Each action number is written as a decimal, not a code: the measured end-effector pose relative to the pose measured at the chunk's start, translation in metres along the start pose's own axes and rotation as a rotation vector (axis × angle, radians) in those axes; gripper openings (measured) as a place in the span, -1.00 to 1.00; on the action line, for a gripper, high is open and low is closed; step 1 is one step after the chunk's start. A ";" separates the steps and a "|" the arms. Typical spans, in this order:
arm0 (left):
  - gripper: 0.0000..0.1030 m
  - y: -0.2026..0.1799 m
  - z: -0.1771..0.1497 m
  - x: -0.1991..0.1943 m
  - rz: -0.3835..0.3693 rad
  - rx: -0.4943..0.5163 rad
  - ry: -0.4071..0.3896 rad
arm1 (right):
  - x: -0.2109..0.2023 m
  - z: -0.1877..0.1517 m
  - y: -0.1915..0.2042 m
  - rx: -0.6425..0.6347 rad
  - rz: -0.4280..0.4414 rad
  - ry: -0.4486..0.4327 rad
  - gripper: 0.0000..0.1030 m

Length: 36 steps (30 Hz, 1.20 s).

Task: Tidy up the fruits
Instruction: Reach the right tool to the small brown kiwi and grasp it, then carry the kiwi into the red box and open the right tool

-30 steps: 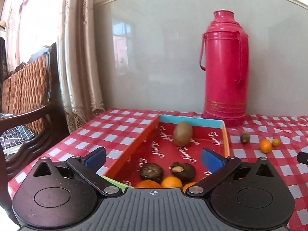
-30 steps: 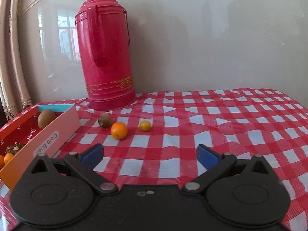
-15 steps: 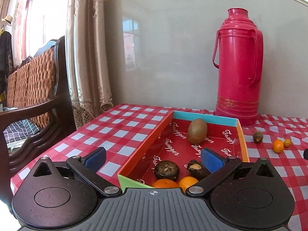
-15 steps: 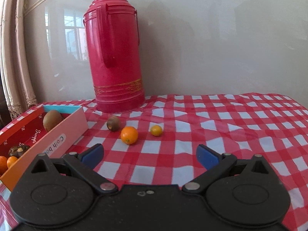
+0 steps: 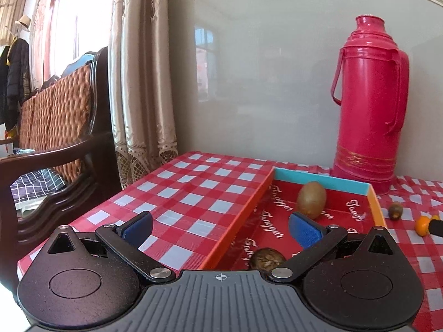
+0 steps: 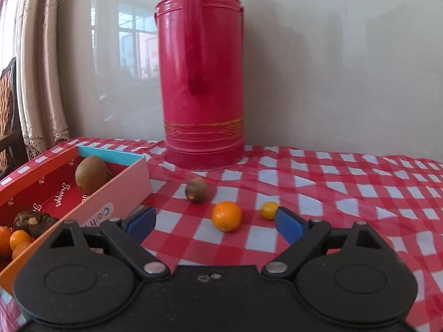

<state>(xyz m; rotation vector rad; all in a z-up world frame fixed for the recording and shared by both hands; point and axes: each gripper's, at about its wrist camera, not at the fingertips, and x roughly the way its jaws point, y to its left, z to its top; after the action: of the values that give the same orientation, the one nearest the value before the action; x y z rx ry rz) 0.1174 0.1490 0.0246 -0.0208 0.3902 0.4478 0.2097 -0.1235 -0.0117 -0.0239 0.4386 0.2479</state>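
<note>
The right gripper (image 6: pixel 214 220) has its blue-padded jaws wide apart and empty, low over the red-checked cloth of the counter (image 6: pixel 346 193). Between them lies a round orange (image 6: pixel 226 216), with a small yellow kumquat (image 6: pixel 269 210) beside the right pad and a brown, rough fruit (image 6: pixel 196 190) behind. The left gripper (image 5: pixel 220 228), also wide and empty, hovers at the cardboard tray (image 5: pixel 321 178), which holds a fuzzy oval kiwi (image 5: pixel 311 199).

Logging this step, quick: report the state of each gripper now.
Left gripper: open, holding nothing, over the box edge.
Right gripper: open, holding nothing, orange on the tablecloth ahead between its fingers.
</note>
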 end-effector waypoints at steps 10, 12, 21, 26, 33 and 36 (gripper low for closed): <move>1.00 0.012 0.007 0.020 0.016 -0.007 0.004 | 0.034 0.003 0.007 -0.011 -0.041 0.072 0.07; 1.00 0.013 0.009 0.022 0.019 -0.009 0.000 | 0.035 0.006 0.008 -0.018 -0.045 0.054 0.10; 1.00 0.018 0.012 0.040 0.030 -0.007 0.005 | 0.063 0.019 0.028 -0.084 -0.019 0.059 -0.17; 1.00 0.022 0.017 0.051 0.040 -0.014 0.003 | 0.083 0.023 0.031 -0.106 -0.019 0.081 -0.27; 1.00 0.019 0.020 0.058 0.037 -0.007 0.006 | 0.093 0.023 0.036 -0.159 -0.037 0.113 -0.59; 1.00 0.019 0.020 0.055 0.035 -0.005 0.006 | 0.087 0.024 0.034 -0.145 -0.032 0.096 -0.59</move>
<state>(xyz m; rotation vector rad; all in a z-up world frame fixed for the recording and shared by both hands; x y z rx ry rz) 0.1624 0.1910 0.0233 -0.0201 0.3958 0.4836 0.2877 -0.0684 -0.0254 -0.1856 0.5142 0.2473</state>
